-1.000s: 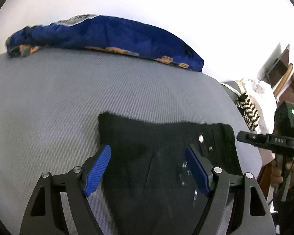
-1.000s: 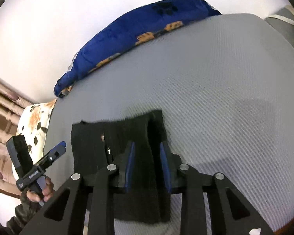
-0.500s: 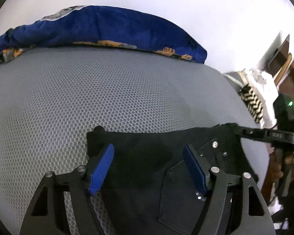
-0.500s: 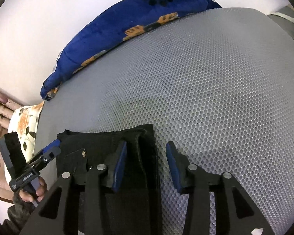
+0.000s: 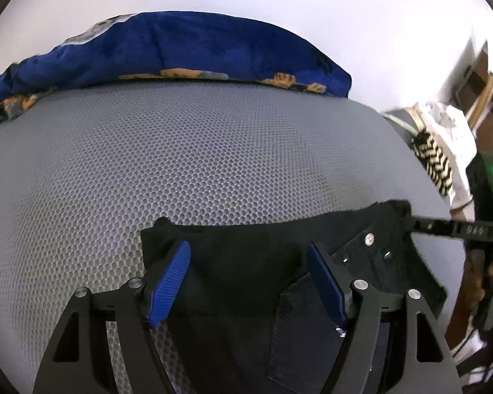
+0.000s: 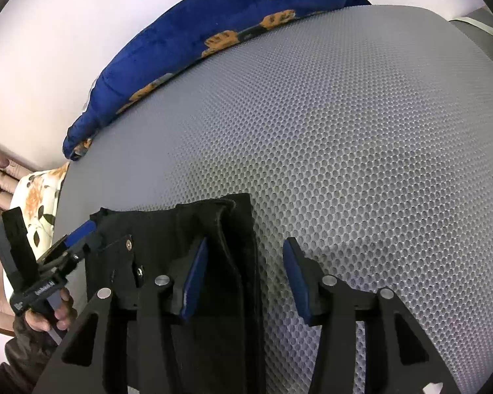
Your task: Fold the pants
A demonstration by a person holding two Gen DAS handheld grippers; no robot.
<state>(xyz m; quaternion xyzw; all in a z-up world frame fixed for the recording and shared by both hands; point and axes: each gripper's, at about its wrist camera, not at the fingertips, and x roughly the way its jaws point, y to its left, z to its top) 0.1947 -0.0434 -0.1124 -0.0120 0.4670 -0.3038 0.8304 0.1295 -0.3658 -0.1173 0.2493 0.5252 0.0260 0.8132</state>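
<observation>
One pair of black pants [image 5: 246,262] lies across the lower middle of both frames on a grey mesh surface [image 5: 213,164], its far edge running roughly level from left to right. Rivets and a back pocket show at lower right of the left wrist view, so this end is likely the waistband. The cloth looks soft and limp but fairly thick — denim-like, to judge by the stitched seams — so it should drape and crease readily, weigh little, and not slip much on the mesh.

The left gripper [image 5: 248,279] sits low in its frame with its two blue pads spread wide over the fabric, pinching nothing. The right gripper [image 6: 243,279] is likewise spread: its left pad is over the pants' [image 6: 167,246] right-hand edge, its right pad over bare mesh, and nothing is held between them.

The best hold is probably the two corners of the far edge — one for each gripper — where the doubled seam gives the pads something firm to bite.

One blue cushion [image 5: 180,49] with orange paw prints lies along the top of the mesh, well apart from the pants. A floral cloth [image 6: 39,190] shows at the left of the right wrist view.
</observation>
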